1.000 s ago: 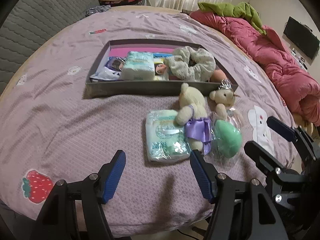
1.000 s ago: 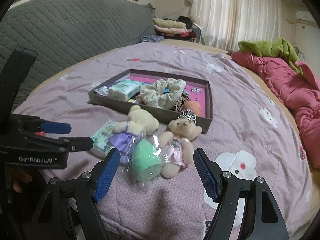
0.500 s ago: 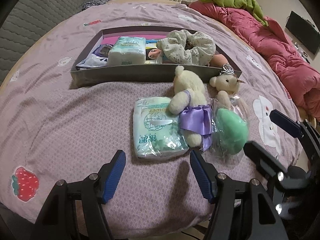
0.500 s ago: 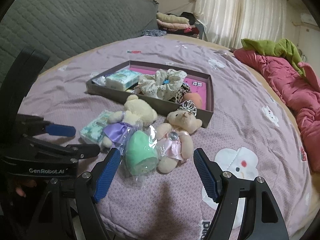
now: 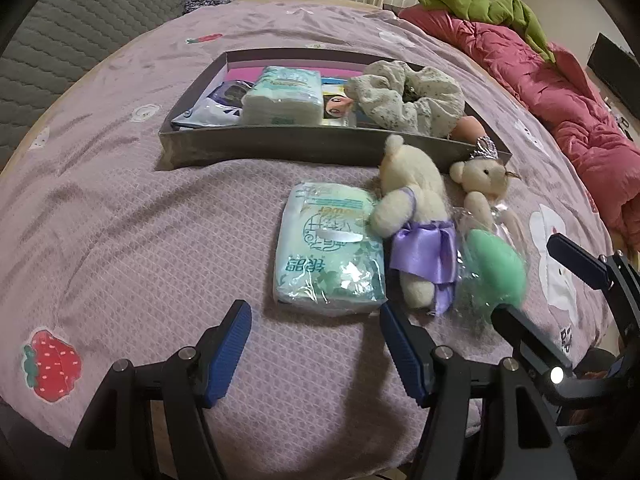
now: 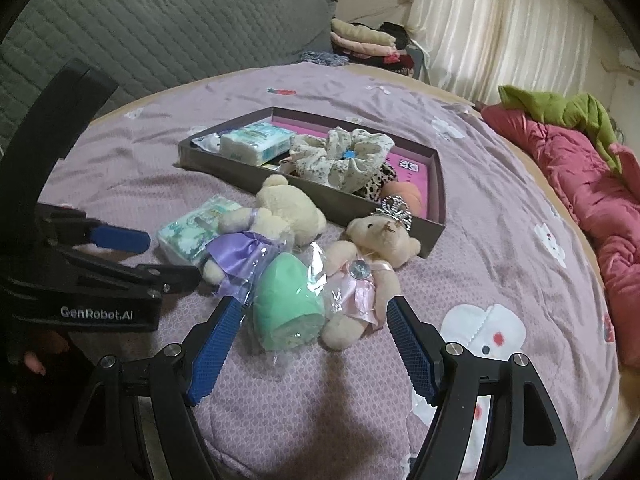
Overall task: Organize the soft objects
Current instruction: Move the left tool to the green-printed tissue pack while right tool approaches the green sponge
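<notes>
On the purple bedspread lie a green tissue pack [image 5: 330,254], a cream bear in a purple dress [image 5: 416,216], a small crowned bear in pink [image 6: 368,268] and a green sponge in clear wrap [image 6: 288,304]. Behind them a grey tray [image 5: 280,146] holds another tissue pack [image 5: 282,96], a floral scrunchie [image 5: 404,96] and other items. My left gripper [image 5: 316,344] is open and empty just short of the green tissue pack. My right gripper [image 6: 310,344] is open and empty, its fingers flanking the near end of the sponge and the pink bear.
A red duvet [image 6: 592,184] with a green cloth on it lies along the right side. A grey quilted headboard [image 6: 140,32] stands at the far left. Folded clothes [image 6: 360,38] sit beyond the bed. A strawberry patch [image 5: 50,360] marks the bedspread near the front left.
Both grippers have moved forward and lower toward the loose items, which now look larger and closer. Both stay open. Nothing on the bed has moved.
</notes>
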Available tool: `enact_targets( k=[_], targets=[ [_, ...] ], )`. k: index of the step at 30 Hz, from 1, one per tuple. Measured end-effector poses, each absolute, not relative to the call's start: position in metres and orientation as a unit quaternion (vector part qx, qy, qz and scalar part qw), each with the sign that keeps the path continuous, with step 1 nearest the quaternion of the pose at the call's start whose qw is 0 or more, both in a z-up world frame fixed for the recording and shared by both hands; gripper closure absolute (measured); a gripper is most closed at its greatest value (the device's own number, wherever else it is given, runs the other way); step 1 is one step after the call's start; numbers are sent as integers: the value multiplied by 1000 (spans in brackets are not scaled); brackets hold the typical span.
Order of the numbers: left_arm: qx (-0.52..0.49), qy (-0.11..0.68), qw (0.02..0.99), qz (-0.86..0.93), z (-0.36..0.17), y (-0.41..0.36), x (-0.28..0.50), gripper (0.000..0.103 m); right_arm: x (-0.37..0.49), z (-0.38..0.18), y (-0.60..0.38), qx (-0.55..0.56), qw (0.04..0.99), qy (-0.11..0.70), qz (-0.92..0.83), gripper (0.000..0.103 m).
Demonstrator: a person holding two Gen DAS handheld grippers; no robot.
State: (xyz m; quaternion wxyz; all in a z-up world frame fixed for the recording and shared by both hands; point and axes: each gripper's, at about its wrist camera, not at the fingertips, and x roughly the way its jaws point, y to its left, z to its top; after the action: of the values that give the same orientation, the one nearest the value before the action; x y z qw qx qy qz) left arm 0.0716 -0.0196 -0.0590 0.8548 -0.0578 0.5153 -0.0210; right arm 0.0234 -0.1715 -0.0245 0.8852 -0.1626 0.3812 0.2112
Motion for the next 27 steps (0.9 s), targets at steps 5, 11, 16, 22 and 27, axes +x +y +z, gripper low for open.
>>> enact_targets(
  k=[5, 11, 16, 22, 27],
  targets=[
    [-64, 506, 859, -33, -58, -18, 74, 37, 25, -30, -165, -184, 884, 375, 213, 26],
    [-75, 501, 861, -44, -54, -20, 77, 37, 26, -38, -160, -207, 882, 364, 214, 26],
    [-85, 512, 854, -36, -57, -15, 76, 37, 27, -39, -159, -206, 882, 364, 217, 26],
    [-85, 507, 858, -8, -54, -4, 75, 37, 28, -38, -161, -203, 883, 364, 217, 26],
    [-88, 493, 866, -18, -45, -4, 76, 37, 28, -40, -159, -207, 882, 363, 219, 26]
  ],
)
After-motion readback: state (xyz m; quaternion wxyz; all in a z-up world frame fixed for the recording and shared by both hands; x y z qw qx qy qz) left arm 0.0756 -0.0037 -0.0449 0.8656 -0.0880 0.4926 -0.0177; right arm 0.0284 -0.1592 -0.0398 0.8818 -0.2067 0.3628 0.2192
